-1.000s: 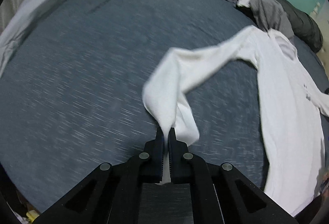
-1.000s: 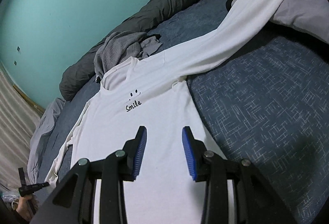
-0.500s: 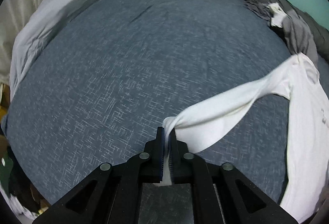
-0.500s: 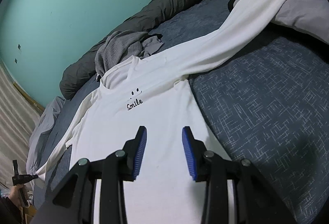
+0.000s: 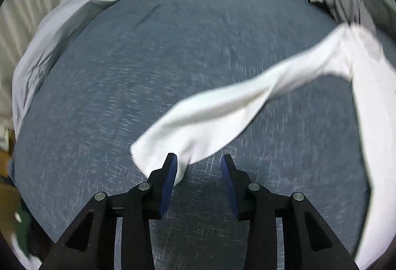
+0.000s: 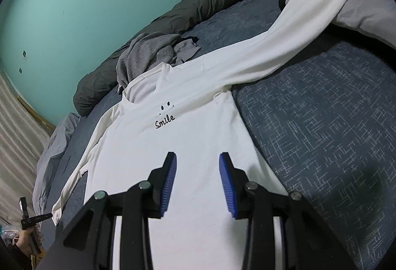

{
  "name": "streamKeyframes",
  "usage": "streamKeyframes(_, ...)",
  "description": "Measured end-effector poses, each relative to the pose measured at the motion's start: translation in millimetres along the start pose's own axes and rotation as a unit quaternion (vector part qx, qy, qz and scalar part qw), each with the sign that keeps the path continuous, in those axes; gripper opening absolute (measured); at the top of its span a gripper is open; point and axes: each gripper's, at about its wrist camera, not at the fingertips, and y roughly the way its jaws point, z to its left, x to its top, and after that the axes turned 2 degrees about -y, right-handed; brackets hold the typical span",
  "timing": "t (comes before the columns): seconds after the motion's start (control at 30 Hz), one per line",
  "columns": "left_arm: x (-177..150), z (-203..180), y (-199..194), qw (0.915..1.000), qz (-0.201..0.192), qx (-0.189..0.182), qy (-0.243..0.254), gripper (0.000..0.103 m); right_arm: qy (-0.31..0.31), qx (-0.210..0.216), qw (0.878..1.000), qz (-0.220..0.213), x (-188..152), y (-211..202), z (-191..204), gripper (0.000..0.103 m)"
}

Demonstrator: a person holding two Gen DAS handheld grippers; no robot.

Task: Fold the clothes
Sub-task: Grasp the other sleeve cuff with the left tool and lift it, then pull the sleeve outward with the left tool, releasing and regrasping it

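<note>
A white long-sleeve shirt [image 6: 188,146] with "Smile" printed on the chest lies face up on the dark blue bed [image 6: 321,126]. My right gripper [image 6: 198,168] hovers open over its lower body, with only the flat shirt beneath its pads. In the left wrist view one sleeve [image 5: 210,116] stretches from the shirt's shoulder towards my left gripper [image 5: 199,167]. Its jaws are opening, and the cuff lies loose against the left finger [image 5: 170,171], no longer pinched. The other sleeve [image 6: 297,29] runs up to the right over a grey sheet.
A crumpled grey garment [image 6: 148,54] sits just above the shirt's collar. A dark rolled duvet [image 6: 198,5] lines the teal wall. Pale grey sheet [image 5: 61,22] bunches at the bed's left edge. A hand [image 6: 23,242] shows at the lower left of the right wrist view.
My left gripper pulled the sleeve out leftward along the bed, then its jaws parted and let the cuff go. The right gripper has stayed still.
</note>
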Motion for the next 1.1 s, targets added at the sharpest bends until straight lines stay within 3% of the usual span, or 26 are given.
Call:
streamKeyframes(0.37, 20.1, -25.5, 46.0, 0.9989, 0.001, -0.009, 0.047, 0.04, 0.002, -0.013, 1.0, 0.005, -3.0, 4.1, -2.6, 0.036)
streamKeyframes(0.4, 21.8, -23.8, 49.7, 0.9989, 0.004, -0.011, 0.046, 0.03, 0.001, -0.013, 1.0, 0.006, -3.0, 4.5, -1.9, 0.036)
streamKeyframes(0.43, 23.9, -21.6, 51.5, 0.9989, 0.003, -0.012, 0.045, 0.009, 0.0, -0.013, 1.0, 0.006, -3.0, 4.9, -1.1, 0.036)
streamKeyframes(0.47, 26.7, -18.7, 50.4, 0.999, 0.0, -0.012, 0.043, 0.002, 0.0, -0.013, 1.0, 0.005, -2.9, 5.1, -0.4, 0.036)
streamKeyframes(0.63, 44.3, -4.3, 40.5, 0.999, -0.019, -0.009, 0.039, 0.001, -0.004, -0.011, 1.0, 0.005, -2.4, 7.3, 3.3, 0.036)
streamKeyframes(0.83, 75.1, 25.0, 27.8, 0.9991, -0.032, -0.028, -0.006, 0.001, -0.017, -0.01, 1.0, 0.008, -3.3, 10.3, 10.8, 0.036)
streamKeyframes(1.1, 126.3, 51.1, 51.3, 0.9979, -0.012, -0.033, -0.056, 0.001, -0.025, -0.016, 1.0, 0.008, -4.0, 12.3, 14.1, 0.036)
